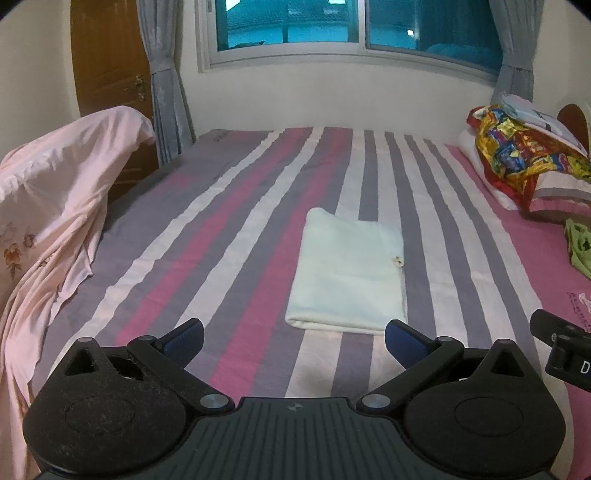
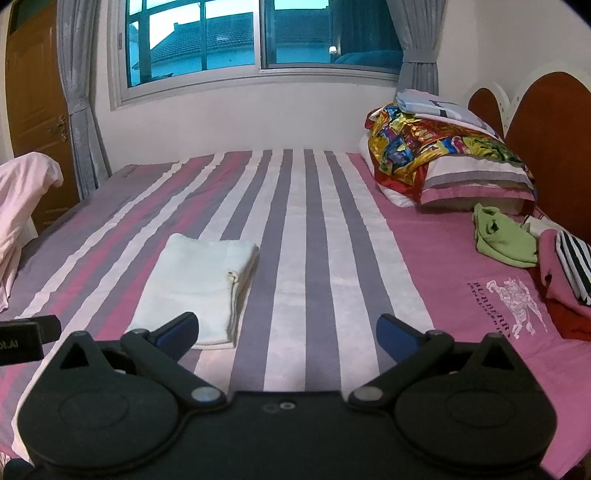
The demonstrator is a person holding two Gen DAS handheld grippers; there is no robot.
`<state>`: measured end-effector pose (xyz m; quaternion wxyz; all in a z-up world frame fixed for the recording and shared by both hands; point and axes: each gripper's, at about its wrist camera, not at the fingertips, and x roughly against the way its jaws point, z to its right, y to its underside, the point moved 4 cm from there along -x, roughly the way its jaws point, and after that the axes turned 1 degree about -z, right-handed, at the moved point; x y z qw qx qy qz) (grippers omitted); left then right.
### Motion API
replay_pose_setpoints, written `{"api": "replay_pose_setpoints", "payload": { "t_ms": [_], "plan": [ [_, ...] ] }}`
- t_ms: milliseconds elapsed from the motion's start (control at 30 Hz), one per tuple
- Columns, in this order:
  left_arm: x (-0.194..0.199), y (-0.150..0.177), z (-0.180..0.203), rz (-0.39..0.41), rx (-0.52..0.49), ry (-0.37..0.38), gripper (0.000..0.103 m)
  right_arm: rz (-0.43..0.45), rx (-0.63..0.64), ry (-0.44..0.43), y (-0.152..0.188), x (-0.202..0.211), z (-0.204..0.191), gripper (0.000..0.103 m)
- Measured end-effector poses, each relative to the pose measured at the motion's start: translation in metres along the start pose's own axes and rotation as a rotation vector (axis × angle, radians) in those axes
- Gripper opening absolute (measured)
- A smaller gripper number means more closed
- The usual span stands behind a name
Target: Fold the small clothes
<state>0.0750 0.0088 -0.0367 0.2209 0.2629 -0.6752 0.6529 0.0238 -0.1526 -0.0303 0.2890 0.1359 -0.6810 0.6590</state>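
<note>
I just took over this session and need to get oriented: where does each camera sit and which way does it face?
Left wrist: on the left gripper, looking across the striped bed toward the window; its open fingers show, and the right gripper's edge.
Right wrist: on the right gripper, facing the same way, set further right; its open fingers show, and the left gripper's edge.
Shared: the folded white cloth, the green garment and the pillows.

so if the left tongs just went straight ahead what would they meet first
Probably the folded white cloth: it lies on the striped bed just beyond the open left tongs, slightly right of centre. Depth is uncertain.
</note>
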Motion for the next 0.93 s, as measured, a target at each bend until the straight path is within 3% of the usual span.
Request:
{"api": "replay_pose_setpoints", "payload": {
  "t_ms": [700, 833, 933],
  "plan": [
    [-0.022, -0.003, 0.004, -0.043, -0.018, 0.051, 0.103, -0.025, 0.013, -0.005, 0.005, -0.011, -0.007, 0.102],
    [-0.023, -0.004, 0.009, -0.004, -0.037, 0.093, 0.103, -0.031, 0.011, -0.005, 0.007, -0.014, -0.009, 0.102],
    [-0.026, -0.008, 0.012, 0.024, -0.067, 0.081, 0.103, -0.035, 0.01, 0.002, 0.007, -0.019, -0.009, 0.102]
  ]
}}
